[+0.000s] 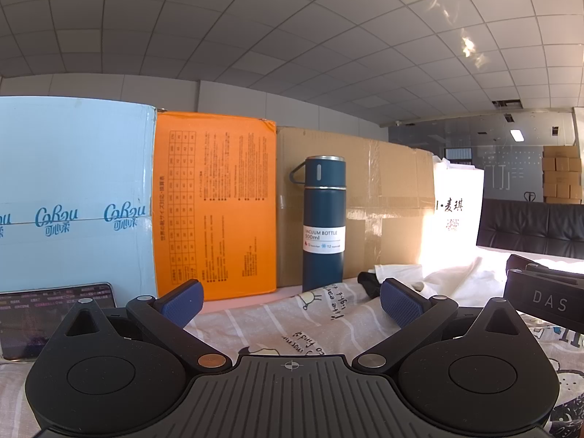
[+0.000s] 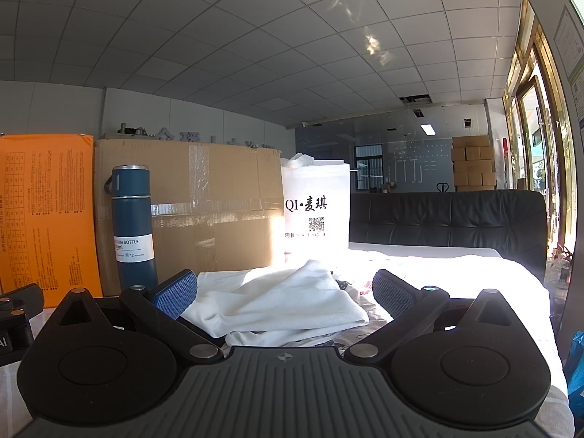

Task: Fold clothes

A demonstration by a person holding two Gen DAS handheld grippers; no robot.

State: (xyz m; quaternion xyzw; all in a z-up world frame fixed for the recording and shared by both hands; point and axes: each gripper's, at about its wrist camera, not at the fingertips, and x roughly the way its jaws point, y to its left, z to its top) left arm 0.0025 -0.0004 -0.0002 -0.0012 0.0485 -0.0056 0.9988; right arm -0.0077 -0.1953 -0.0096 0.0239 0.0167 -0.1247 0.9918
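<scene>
Left gripper (image 1: 291, 304) released, empty, over printed sheet (image 1: 292, 325), right gripper (image 2: 285, 294) released, white garment (image 2: 288, 301) rumpled between fingers at 12 o'clock, flask (image 2: 132, 226) at 10 o'clock, boxes behind.

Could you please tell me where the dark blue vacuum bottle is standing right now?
The dark blue vacuum bottle stands upright against the brown cardboard box, right of the orange box.

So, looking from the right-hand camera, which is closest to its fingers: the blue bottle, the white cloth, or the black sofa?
1. White cloth, lying between the open fingers.
2. Blue bottle, standing off to the left.
3. Black sofa, far back on the right.
</scene>
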